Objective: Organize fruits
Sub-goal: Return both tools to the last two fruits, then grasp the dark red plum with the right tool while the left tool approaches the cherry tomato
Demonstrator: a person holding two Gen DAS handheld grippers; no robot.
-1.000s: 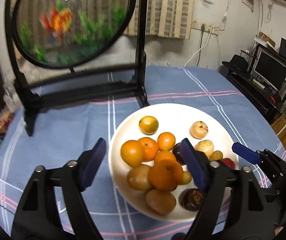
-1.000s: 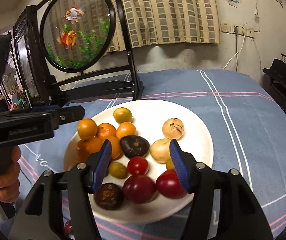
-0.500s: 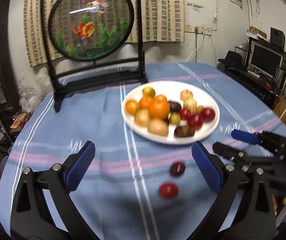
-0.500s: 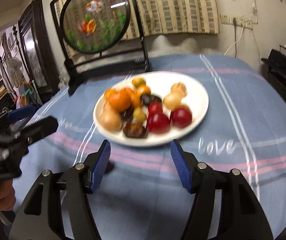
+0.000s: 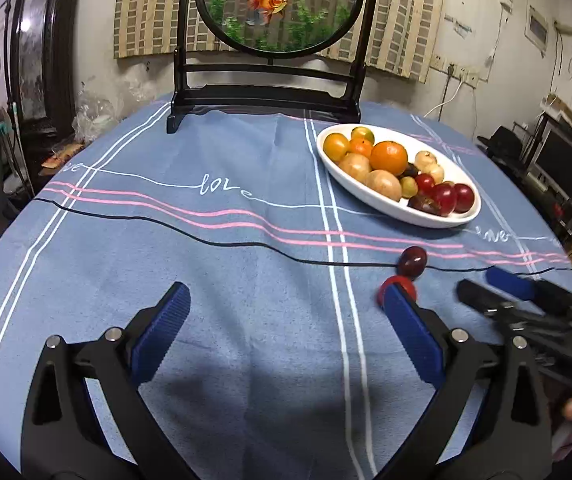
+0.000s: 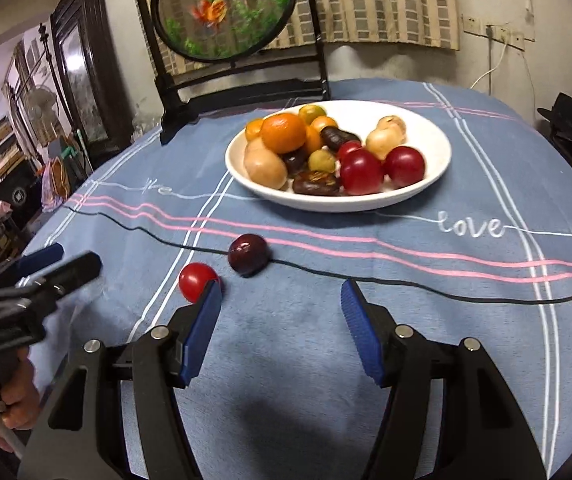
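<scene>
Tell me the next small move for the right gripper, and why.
Probably shift the right gripper left and forward over the red fruit, then close. Its jaws stand open and empty, and that fruit and a dark plum lie loose on the cloth, short of the plate holding the rest.

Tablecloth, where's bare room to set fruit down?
Free: the tablecloth left of the white plate, up to the fish screen's stand; also the plate's bare back right. Crowded: the red tomato and dark plum.
</scene>
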